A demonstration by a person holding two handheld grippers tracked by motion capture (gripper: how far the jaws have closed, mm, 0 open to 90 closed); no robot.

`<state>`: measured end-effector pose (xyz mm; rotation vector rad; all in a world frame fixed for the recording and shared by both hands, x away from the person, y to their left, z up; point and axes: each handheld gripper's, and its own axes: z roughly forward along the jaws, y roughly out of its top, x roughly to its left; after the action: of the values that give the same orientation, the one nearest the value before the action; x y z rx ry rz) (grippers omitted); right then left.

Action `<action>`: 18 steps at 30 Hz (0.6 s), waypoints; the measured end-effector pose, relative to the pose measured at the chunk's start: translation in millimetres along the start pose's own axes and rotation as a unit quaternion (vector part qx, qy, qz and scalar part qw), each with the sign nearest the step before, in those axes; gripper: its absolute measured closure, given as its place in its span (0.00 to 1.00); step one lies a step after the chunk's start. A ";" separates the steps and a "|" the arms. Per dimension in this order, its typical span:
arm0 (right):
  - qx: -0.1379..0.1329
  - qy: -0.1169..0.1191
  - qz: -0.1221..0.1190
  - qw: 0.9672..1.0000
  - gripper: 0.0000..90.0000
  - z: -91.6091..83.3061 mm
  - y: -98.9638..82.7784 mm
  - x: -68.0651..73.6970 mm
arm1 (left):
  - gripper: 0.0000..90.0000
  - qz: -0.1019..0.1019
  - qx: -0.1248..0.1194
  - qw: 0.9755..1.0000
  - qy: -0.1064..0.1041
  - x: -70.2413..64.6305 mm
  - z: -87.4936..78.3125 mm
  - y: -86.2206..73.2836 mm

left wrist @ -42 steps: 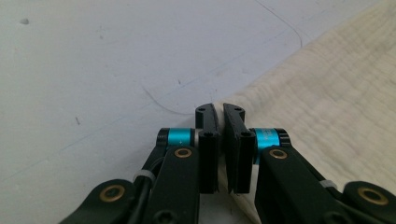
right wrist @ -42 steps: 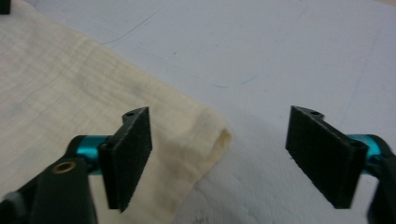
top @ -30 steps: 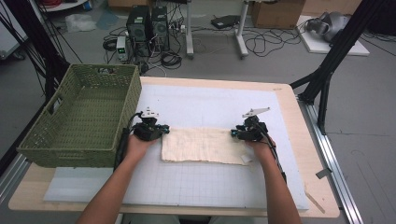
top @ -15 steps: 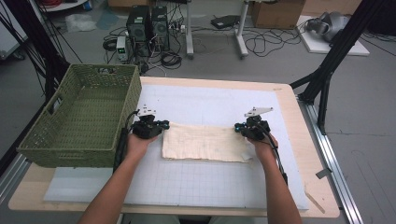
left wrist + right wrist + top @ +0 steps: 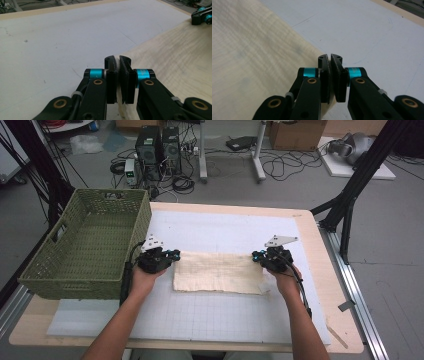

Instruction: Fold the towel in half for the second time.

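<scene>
Pinching the cloth (image 5: 218,272) by its far corners: left tongs (image 5: 172,257) pressed on the left corner; right tongs (image 5: 256,256) just closed on the right corner. Cloth lies mid-counter (image 5: 310,227), w/ green basket (image 5: 87,250) at left.

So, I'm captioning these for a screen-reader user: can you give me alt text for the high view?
Two hand-held grippers pinch the short ends of a cream cloth lying flat on a white gridded mat: the left gripper at its left edge, the right gripper at its right. A green wicker basket sits at the table's left.
</scene>
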<state>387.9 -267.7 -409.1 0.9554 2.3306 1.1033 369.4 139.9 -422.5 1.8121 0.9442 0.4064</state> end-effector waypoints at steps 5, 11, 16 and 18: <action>-0.024 0.006 -0.008 1.000 0.96 -6.4 -8.1 5.8 | 0.94 -0.002 -0.011 1.000 -0.010 -5.7 -6.2 -5.6; -0.037 0.013 -0.009 0.999 0.96 -12.9 -16.5 10.6 | 0.94 -0.001 -0.014 1.000 -0.021 -9.5 -13.0 -8.7; -0.044 0.018 -0.013 0.999 0.96 -18.3 -19.7 14.7 | 0.94 0.008 -0.010 0.999 -0.029 -13.9 -17.6 -8.5; -0.047 0.020 -0.016 0.999 0.96 -20.7 -20.4 16.8 | 0.94 0.011 -0.010 0.999 -0.030 -15.3 -18.9 -8.2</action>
<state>355.6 -275.7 -413.4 0.8672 2.2944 1.2184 344.0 141.6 -419.5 1.8088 0.8760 0.3713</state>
